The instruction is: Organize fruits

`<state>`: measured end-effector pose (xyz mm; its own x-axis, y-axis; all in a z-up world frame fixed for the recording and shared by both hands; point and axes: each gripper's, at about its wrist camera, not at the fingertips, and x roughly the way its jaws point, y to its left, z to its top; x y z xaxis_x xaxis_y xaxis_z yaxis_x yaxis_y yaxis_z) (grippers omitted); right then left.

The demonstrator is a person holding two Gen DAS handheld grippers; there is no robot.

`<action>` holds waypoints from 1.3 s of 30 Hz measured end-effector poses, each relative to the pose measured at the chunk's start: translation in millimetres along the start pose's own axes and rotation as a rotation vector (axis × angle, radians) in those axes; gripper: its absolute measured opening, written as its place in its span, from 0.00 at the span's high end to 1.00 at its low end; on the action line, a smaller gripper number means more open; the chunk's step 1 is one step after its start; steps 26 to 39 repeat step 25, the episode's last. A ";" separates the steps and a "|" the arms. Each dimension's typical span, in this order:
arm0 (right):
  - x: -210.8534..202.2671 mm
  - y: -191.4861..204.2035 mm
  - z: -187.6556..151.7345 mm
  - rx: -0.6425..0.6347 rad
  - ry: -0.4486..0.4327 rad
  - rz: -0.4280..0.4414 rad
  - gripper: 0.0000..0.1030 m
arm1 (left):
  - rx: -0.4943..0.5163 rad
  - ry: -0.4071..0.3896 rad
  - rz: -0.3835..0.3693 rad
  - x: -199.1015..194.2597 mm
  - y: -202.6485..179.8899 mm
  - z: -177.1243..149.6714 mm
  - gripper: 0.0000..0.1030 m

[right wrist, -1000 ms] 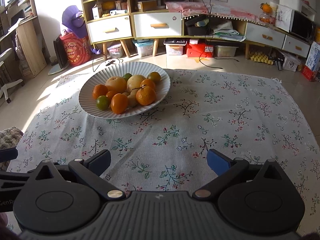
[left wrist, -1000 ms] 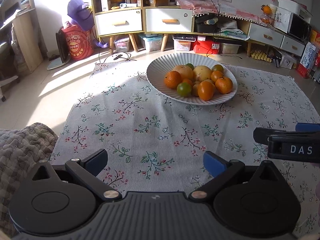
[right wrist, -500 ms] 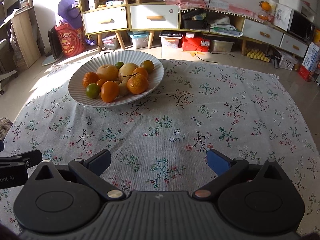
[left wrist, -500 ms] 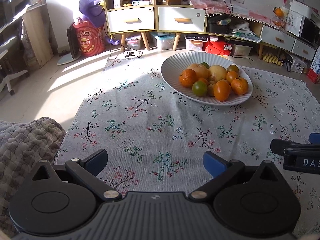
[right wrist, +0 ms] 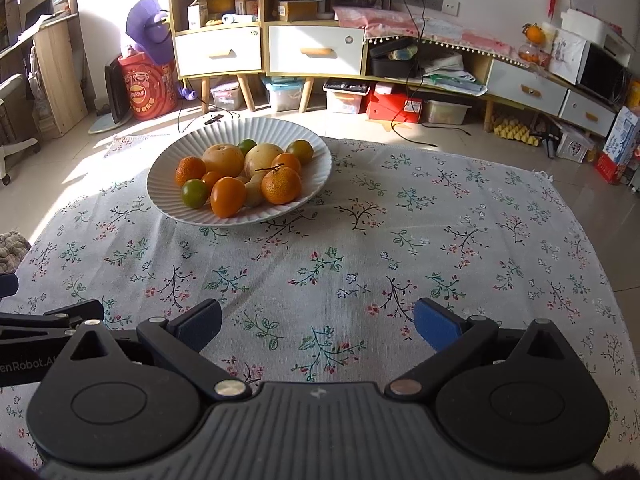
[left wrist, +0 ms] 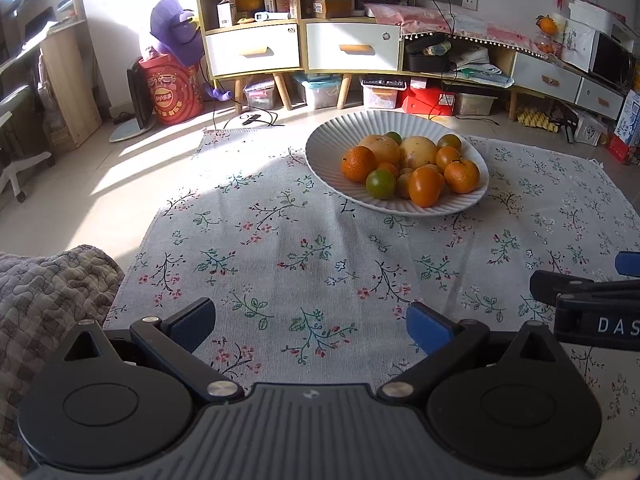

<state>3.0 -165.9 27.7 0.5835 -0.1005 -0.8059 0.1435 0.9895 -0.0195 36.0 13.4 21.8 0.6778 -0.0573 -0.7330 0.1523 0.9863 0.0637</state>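
Note:
A white ribbed plate [left wrist: 328,148] [right wrist: 168,184] rests on a flowered cloth and holds several fruits: oranges [left wrist: 357,164] [right wrist: 281,187], a green citrus [left wrist: 380,183] [right wrist: 194,193] and two pale yellow fruits [left wrist: 418,153] [right wrist: 263,157]. My left gripper [left wrist: 310,322] is open over the near cloth, well short of the plate, with nothing between its blue pads. My right gripper [right wrist: 318,322] is open and empty too, with the plate ahead to its left. Each gripper's edge shows in the other's view.
The flowered cloth [left wrist: 280,248] [right wrist: 400,248] covers a low surface. A quilted grey blanket [left wrist: 44,288] lies at the near left. Behind stand drawer cabinets [right wrist: 312,50], storage boxes [right wrist: 394,106], cables on the tiled floor and a red tin [left wrist: 174,94].
Both grippers have shifted a little over the cloth, so the plate sits slightly elsewhere in each view. The jaws stay open and the fruits have not moved.

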 end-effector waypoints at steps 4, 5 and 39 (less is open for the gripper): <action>1.3 0.6 -0.7 -0.002 0.000 -0.006 0.00 | -0.001 -0.002 -0.011 -1.5 -2.5 0.5 0.10; 1.4 0.7 -0.5 -0.002 0.000 -0.007 0.00 | -0.002 -0.002 -0.012 -1.5 -2.7 0.5 0.10; 2.1 3.0 -1.8 -0.011 -0.004 -0.015 0.00 | -0.004 0.000 -0.012 -0.5 -3.3 -0.3 0.10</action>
